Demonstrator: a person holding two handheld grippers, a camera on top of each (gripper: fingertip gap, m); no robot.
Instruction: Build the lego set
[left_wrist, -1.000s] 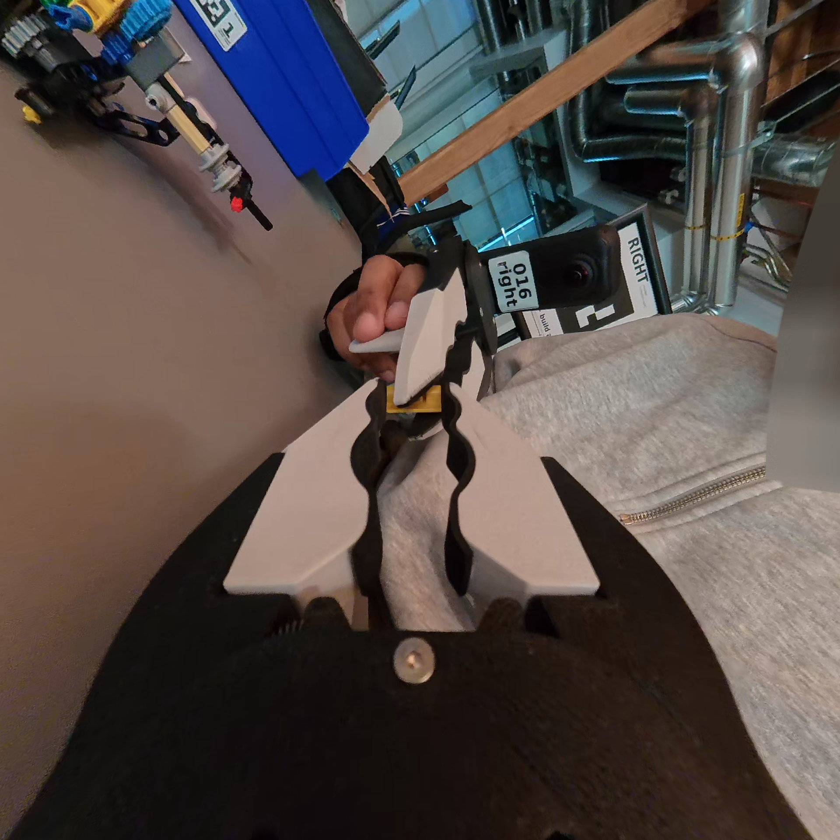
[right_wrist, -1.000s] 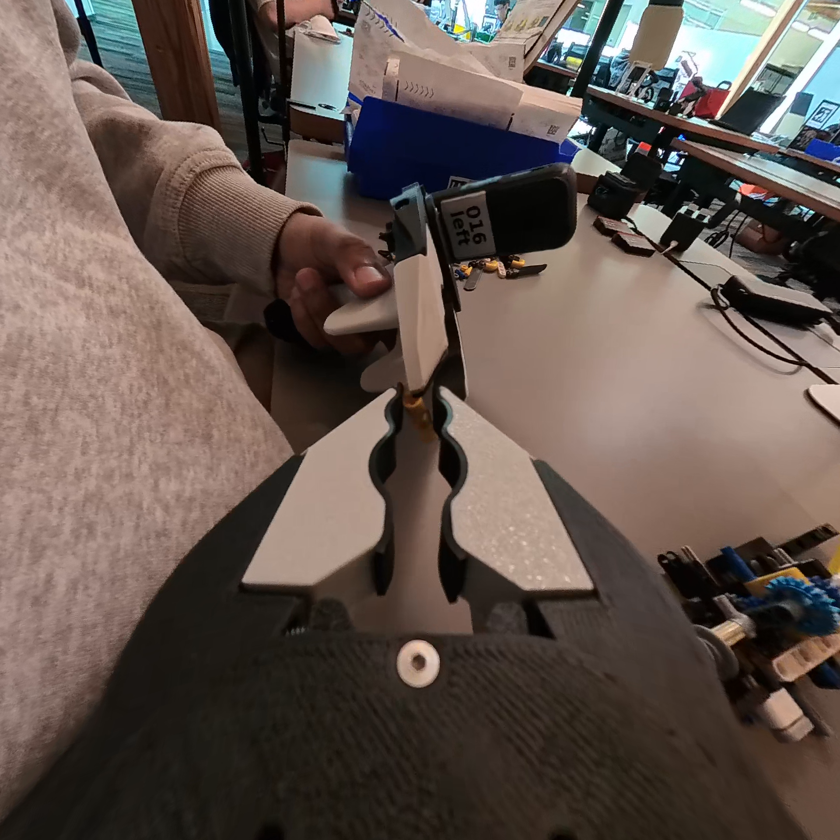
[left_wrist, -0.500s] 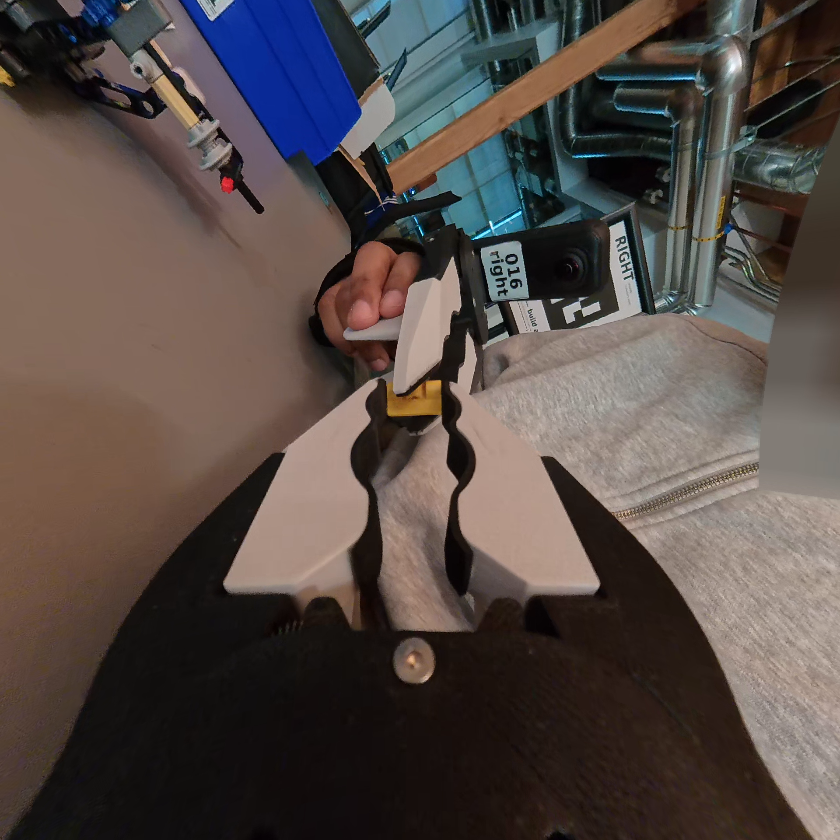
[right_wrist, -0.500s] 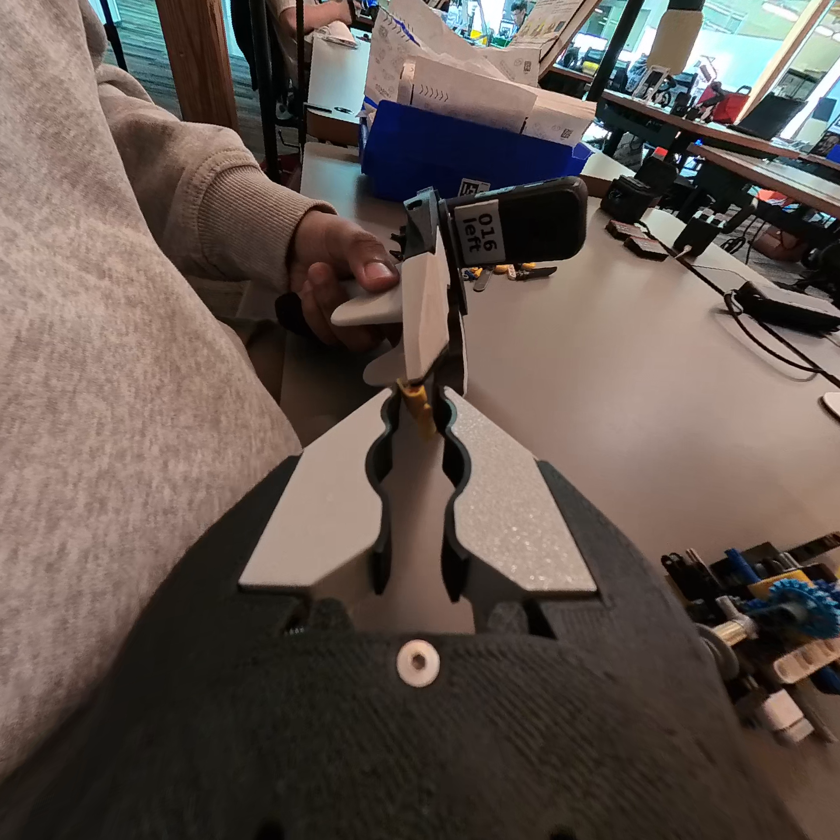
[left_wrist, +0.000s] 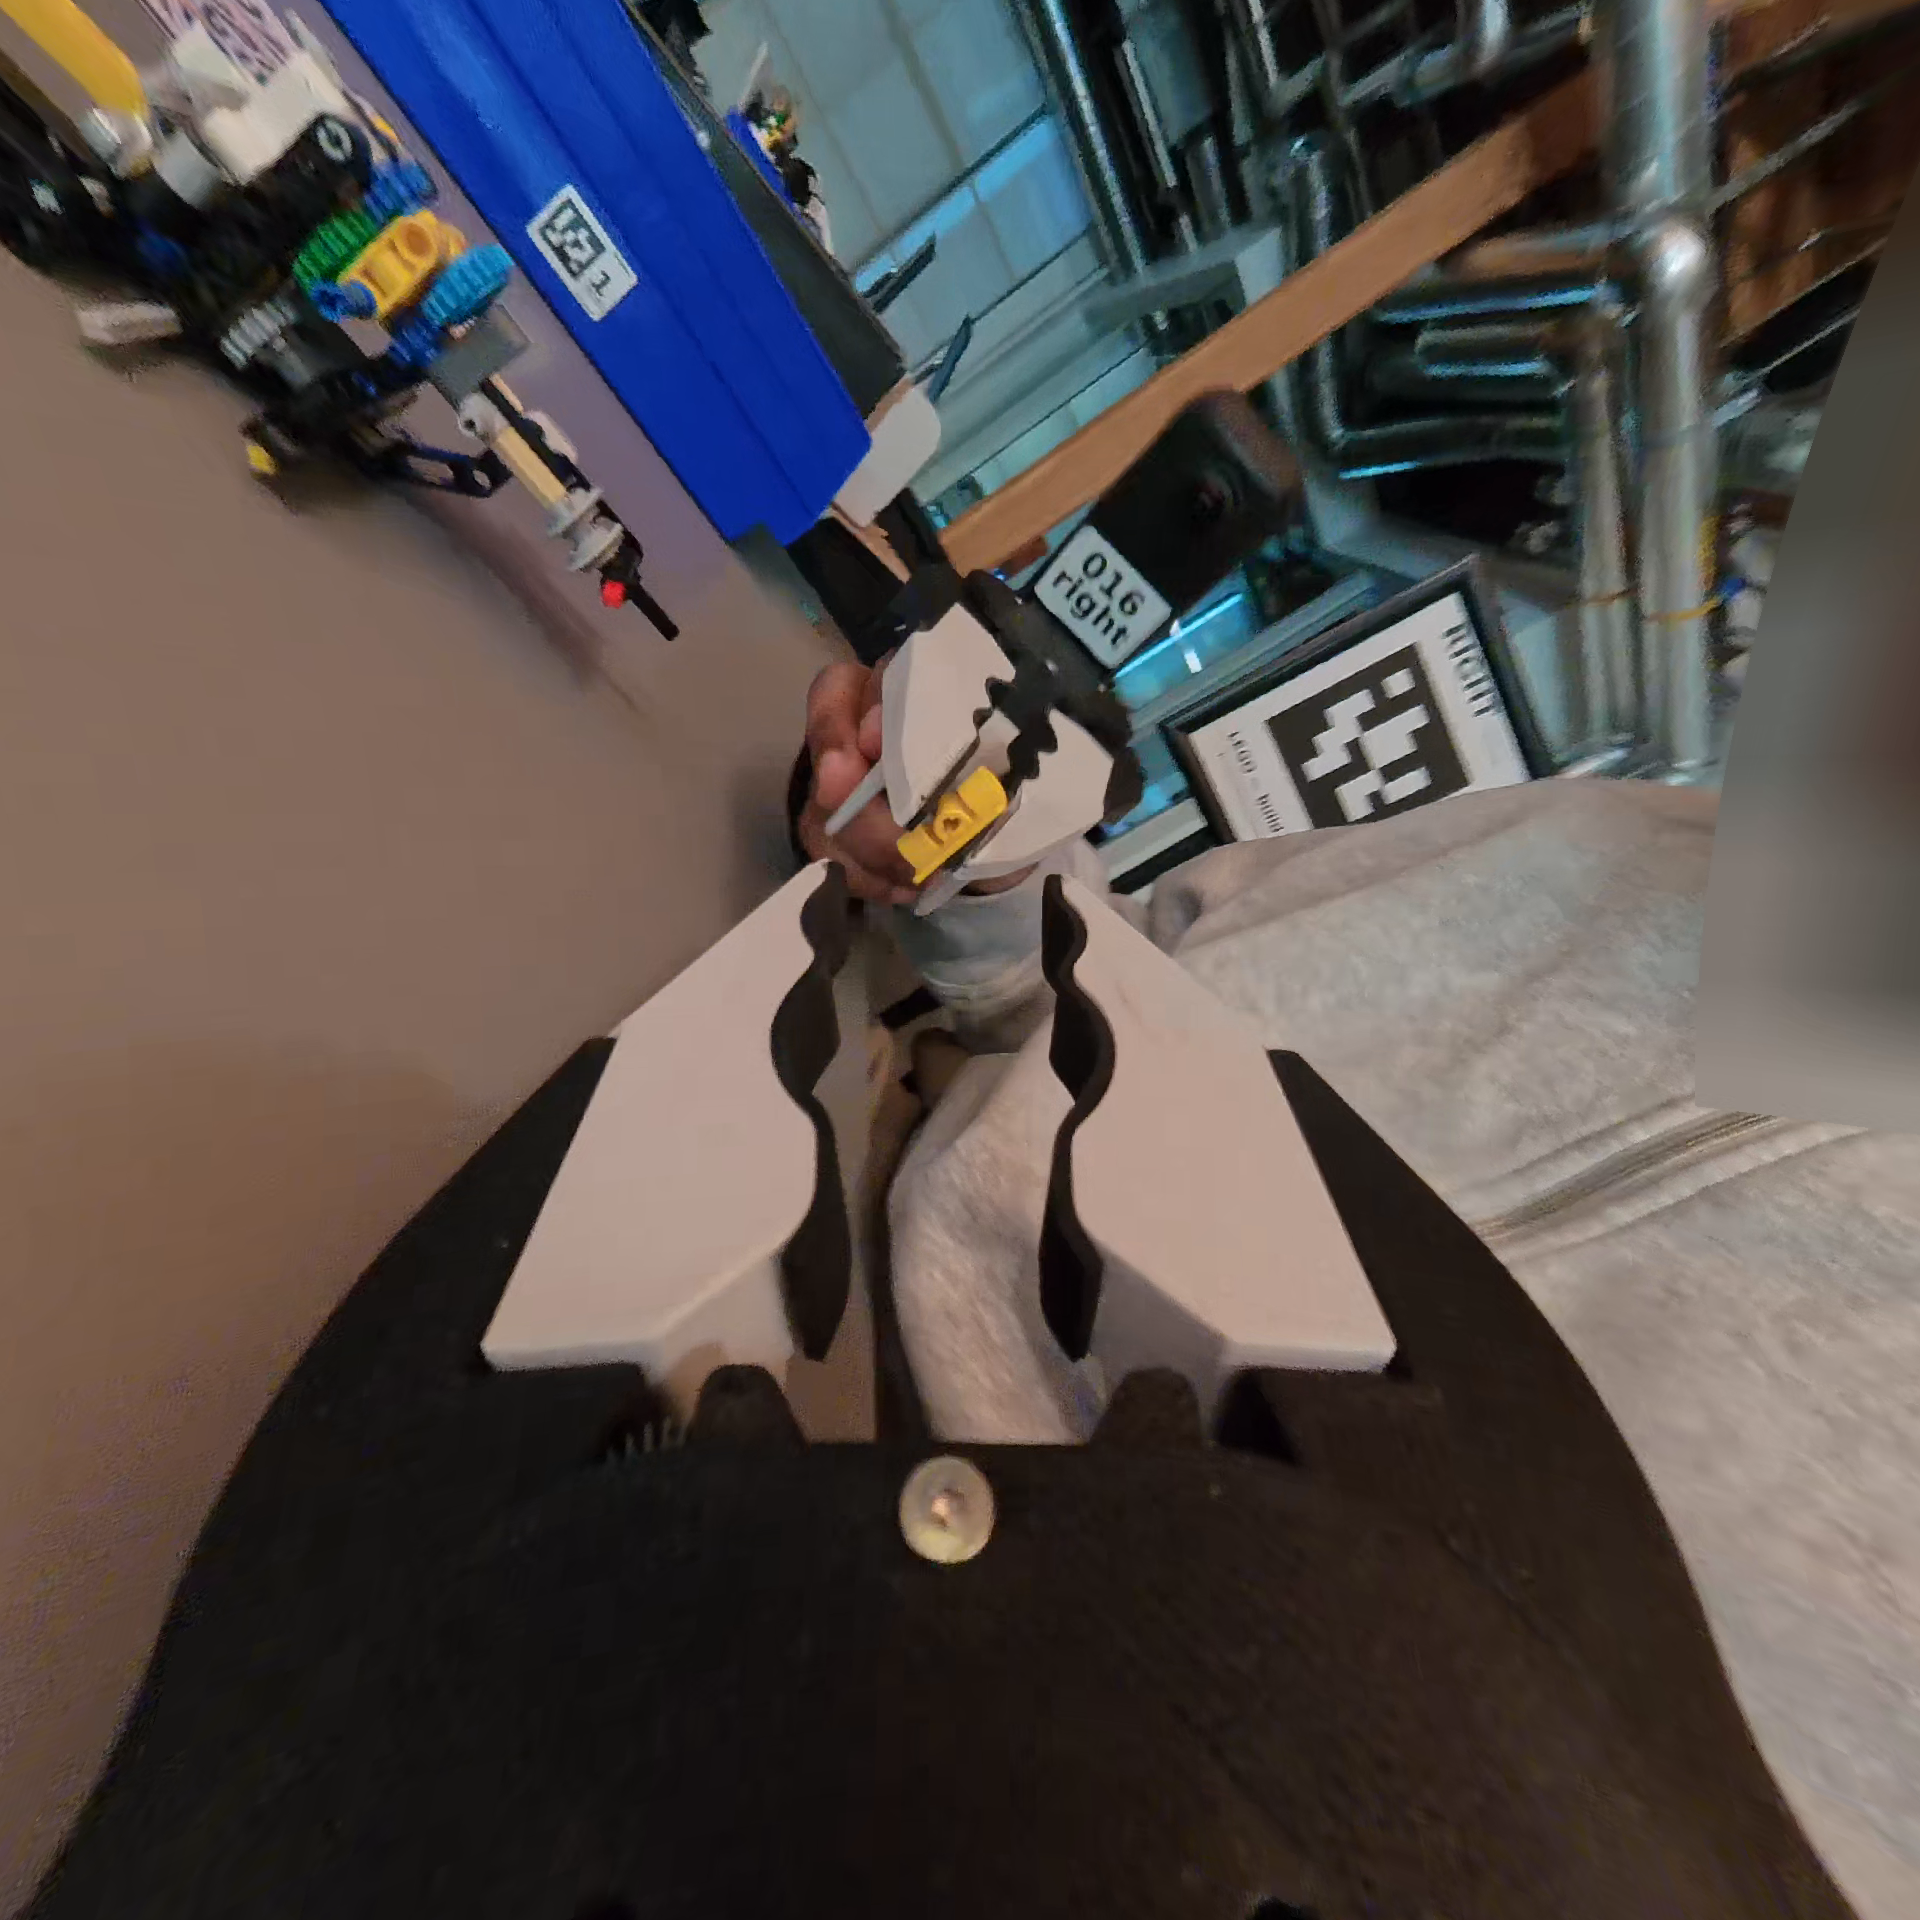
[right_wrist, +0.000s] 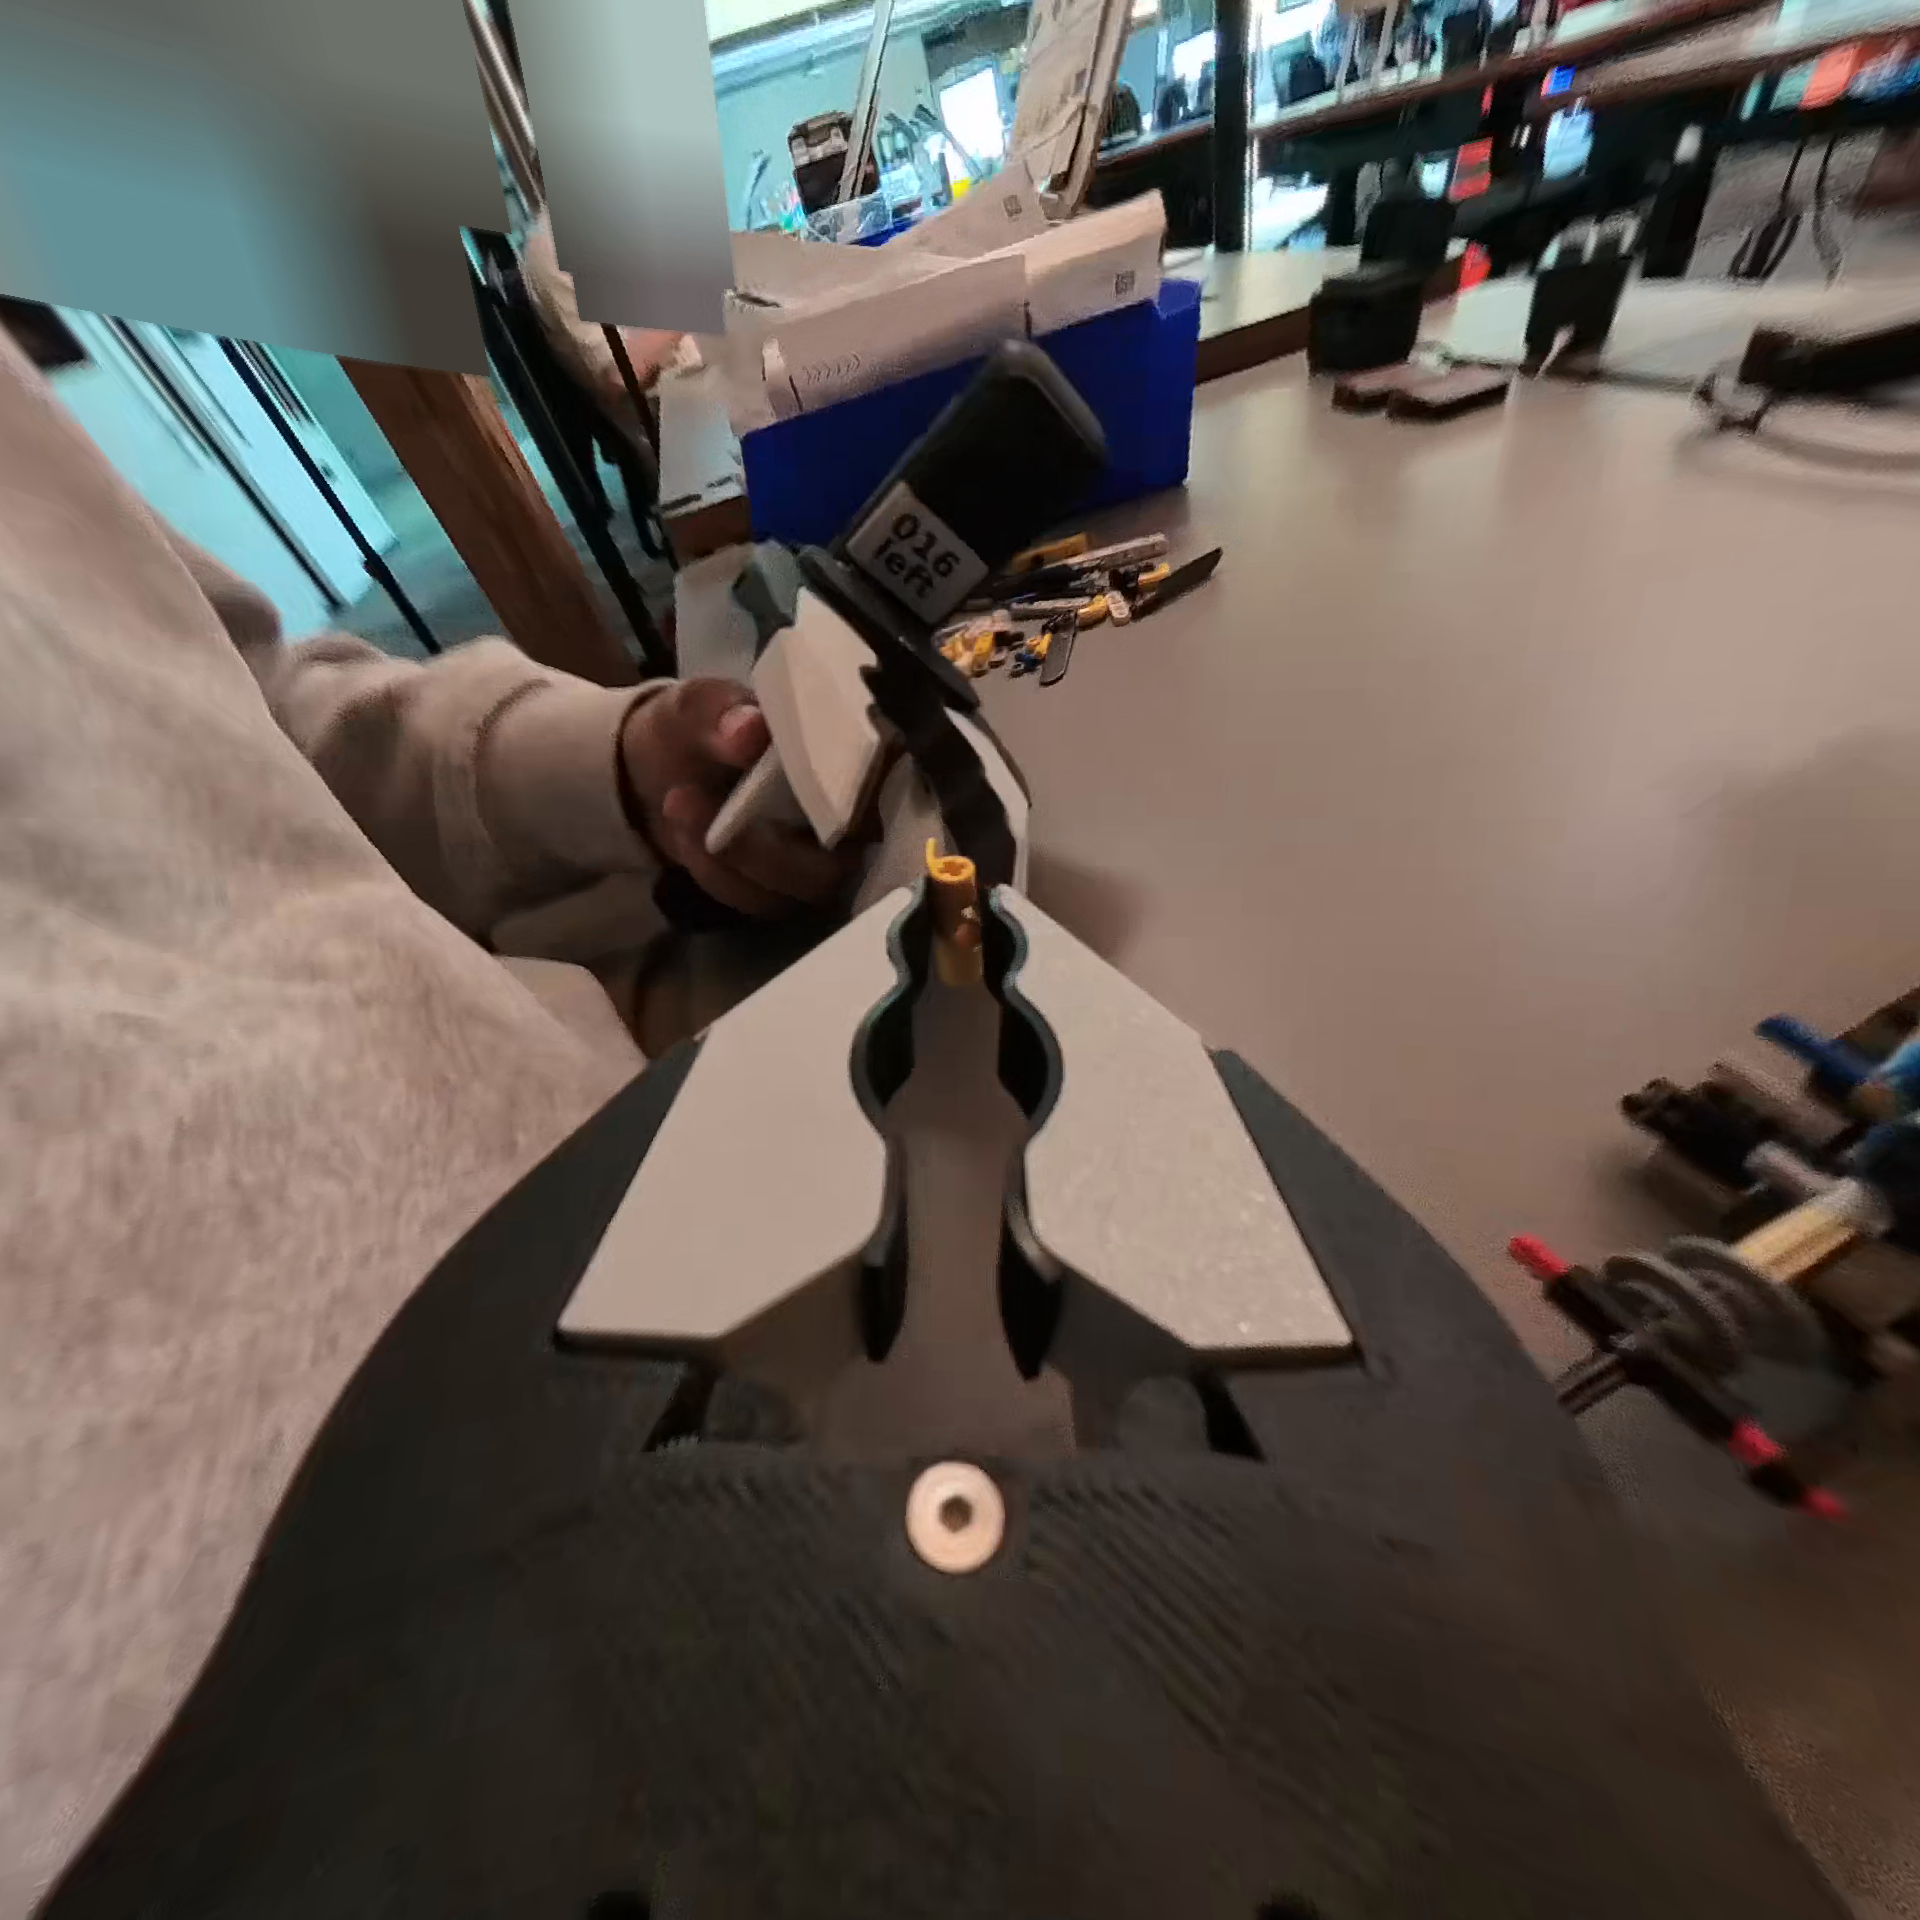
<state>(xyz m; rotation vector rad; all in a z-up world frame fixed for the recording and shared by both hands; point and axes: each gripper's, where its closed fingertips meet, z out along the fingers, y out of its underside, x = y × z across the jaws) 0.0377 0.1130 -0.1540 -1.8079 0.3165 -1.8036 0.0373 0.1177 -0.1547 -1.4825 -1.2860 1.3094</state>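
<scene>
**Yellow piece held at right fingertips, left jaws empty**

Between the tips of the right hand-held gripper (right_wrist: 951, 920), a small yellow plastic lego connector piece (right_wrist: 954, 914) is pinched, the jaws narrowed down onto it. Seen from the right wrist view, the piece stands roughly upright and pokes past the fingertips, with a curled open clip at its top end. Left wrist view shows the same piece (left_wrist: 951, 824) end-on: short blocky body, a small hole in its face, held above the tabletop (left_wrist: 312, 883) in front of the person's grey sweatshirt (left_wrist: 1455, 1039).

Left hand-held gripper (left_wrist: 940, 899): jaws apart, moderately wide, nothing between them. It sits just beside the right one, tips near each other but not touching the piece.

Partly built lego model (right_wrist: 1766, 1226), with black beams, blue gears, grey discs and a tan axle with red-tipped pins, rests on the tabletop to the right. Loose yellow, black and grey lego parts (right_wrist: 1060, 613) lie in a scatter farther back, near a blue plastic bin (right_wrist: 1091, 416) holding white paper bags.
</scene>
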